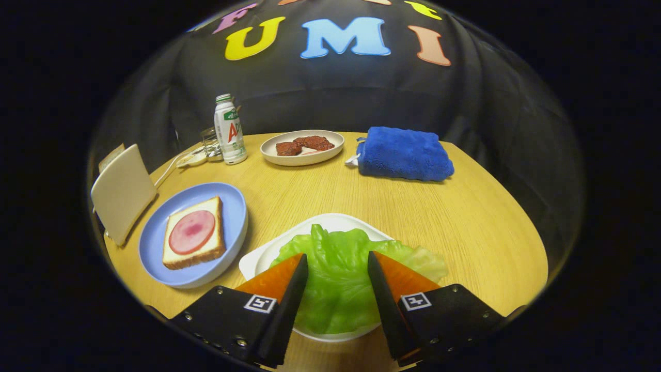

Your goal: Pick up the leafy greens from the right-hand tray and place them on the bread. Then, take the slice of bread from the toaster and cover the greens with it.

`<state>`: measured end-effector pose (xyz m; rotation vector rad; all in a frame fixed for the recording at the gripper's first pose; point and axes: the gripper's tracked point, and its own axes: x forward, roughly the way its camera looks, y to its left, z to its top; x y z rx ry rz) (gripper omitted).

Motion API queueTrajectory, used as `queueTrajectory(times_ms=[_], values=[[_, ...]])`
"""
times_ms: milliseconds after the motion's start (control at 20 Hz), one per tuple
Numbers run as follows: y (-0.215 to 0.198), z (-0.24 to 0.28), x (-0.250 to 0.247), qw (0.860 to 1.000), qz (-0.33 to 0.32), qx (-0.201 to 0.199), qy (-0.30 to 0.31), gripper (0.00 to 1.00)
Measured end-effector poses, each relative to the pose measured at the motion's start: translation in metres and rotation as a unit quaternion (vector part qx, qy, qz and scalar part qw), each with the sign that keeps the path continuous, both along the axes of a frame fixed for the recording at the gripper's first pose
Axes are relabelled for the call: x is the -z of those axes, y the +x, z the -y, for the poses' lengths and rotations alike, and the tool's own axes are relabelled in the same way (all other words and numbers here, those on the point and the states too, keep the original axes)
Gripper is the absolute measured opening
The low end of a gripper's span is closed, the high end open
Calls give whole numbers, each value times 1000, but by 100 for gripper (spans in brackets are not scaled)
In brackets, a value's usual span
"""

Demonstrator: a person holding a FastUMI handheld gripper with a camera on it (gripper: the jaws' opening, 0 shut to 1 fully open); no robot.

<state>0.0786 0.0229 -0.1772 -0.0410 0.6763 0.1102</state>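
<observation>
Leafy greens (338,279): one big green leaf lay flat on the white tray (268,253), right between the two fingers and a bit past their tips.
Gripper (337,261): it hung just over the leaf with its fingers spread wide apart. They held nothing. I could not tell if the tips touched the leaf.
White tray: it sat on the wooden table (465,217), close in front, just beside the blue plate (232,206).
Bread (194,233): one slice lay on the blue plate, off to the left of the fingers. A round pink slice of meat (192,231) lay on top of it.
Toaster (123,192): a pale box stood at the table's left side, next to the blue plate. I could not see if bread was inside.
Small plate (302,150): it sat far across the table with dark red-brown pieces (304,144) on it.
Blue towel (404,154): it was folded and lay near the small plate, to its right.
Bottle (230,130): a white bottle stood upright to the left of the small plate, with a little glass jar (210,144) just beside it.
</observation>
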Motion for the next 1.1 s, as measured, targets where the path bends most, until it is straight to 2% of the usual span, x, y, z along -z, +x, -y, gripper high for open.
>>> queueTrajectory(times_ms=[100, 150, 250, 400, 450, 600, 800, 1100], values=[[0, -2, -6, 1000, 4, -1, 0, 73], [7, 1, 9, 1000, 3, 13, 12, 53], [3, 0, 1, 1000, 2, 21, 17, 12], [4, 0, -8, 999, 13, 34, 37, 12], [7, -2, -2, 998, 10, 31, 47, 0], [5, -3, -10, 997, 23, 33, 70, 0], [4, -2, -17, 995, 51, 39, 71, 0], [2, -52, -56, 992, 87, -2, 89, 0]])
